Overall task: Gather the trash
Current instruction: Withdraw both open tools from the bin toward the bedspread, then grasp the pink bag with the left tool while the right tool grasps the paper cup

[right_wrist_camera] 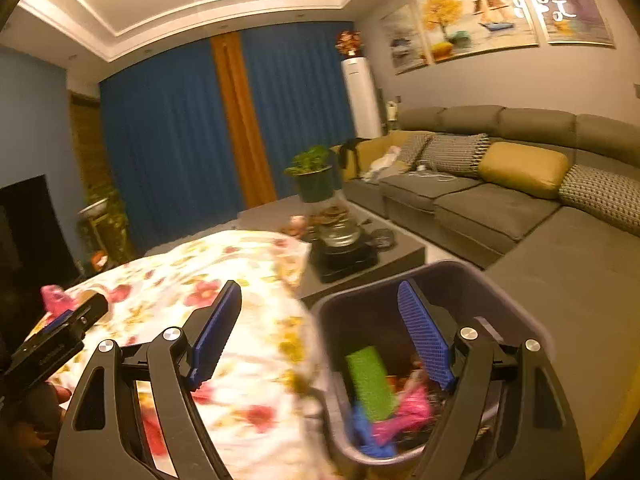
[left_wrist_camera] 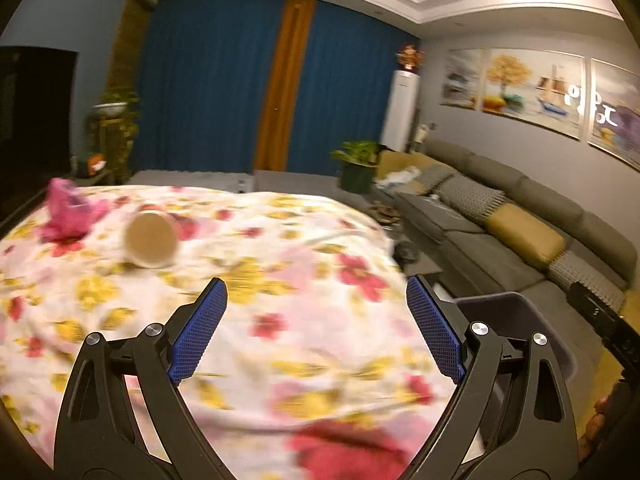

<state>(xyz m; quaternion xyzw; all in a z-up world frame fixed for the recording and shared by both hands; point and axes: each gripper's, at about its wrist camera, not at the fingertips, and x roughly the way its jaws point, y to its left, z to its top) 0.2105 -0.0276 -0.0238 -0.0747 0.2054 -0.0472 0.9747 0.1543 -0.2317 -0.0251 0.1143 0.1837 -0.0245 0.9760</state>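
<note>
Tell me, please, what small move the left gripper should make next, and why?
Probably reach the left gripper forward and leftward toward the paper cup lying on its side on the floral cloth. Its jaws stand open and empty, the cup and a pink wrapper remain on the cloth, and the bin already holds other trash.

I count 1 cup (left_wrist_camera: 150,240) and 1 pink wrapper (left_wrist_camera: 68,212) on the 1 floral cloth (left_wrist_camera: 280,320). I see 1 bin (right_wrist_camera: 440,276), holding 1 green piece (right_wrist_camera: 370,380), 1 pink piece (right_wrist_camera: 412,408) and 1 blue piece (right_wrist_camera: 366,432). On the sofa (right_wrist_camera: 500,208), 2 mustard cushions (right_wrist_camera: 522,168). On the wall, 3 paintings (right_wrist_camera: 476,12). I make out 2 potted plants (right_wrist_camera: 312,172).
</note>
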